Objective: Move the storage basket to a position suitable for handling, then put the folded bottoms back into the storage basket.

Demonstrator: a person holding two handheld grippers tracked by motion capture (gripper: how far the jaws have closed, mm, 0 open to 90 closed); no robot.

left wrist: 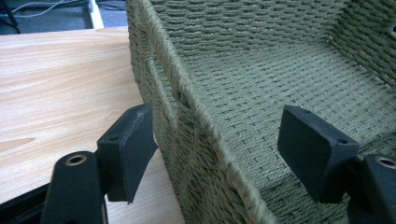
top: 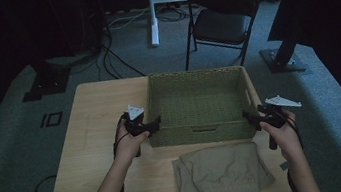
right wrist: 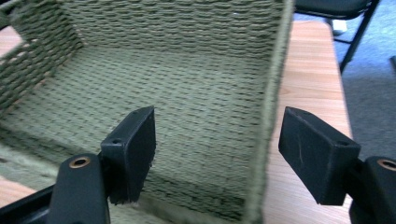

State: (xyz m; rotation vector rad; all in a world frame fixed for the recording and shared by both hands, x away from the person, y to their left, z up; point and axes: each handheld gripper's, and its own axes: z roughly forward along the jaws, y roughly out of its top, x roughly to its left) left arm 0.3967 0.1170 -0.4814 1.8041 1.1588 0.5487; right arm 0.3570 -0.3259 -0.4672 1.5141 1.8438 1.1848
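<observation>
Two grippers flank a green woven basket [top: 200, 103] on the wooden table [top: 95, 116]. Left gripper [top: 155, 125] is wide open, jaws straddling the basket's left wall near the front corner, gripping nothing. Right gripper [top: 249, 117] is equally spread astride the right wall, also empty. Folded khaki cloth [top: 220, 174] lies just in front of the basket, at the table's near edge.

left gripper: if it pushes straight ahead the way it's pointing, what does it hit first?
Likely the basket's side wall: the left gripper is open, its fingers straddling that rim, one outside, one inside. Depth is unclear.
</observation>
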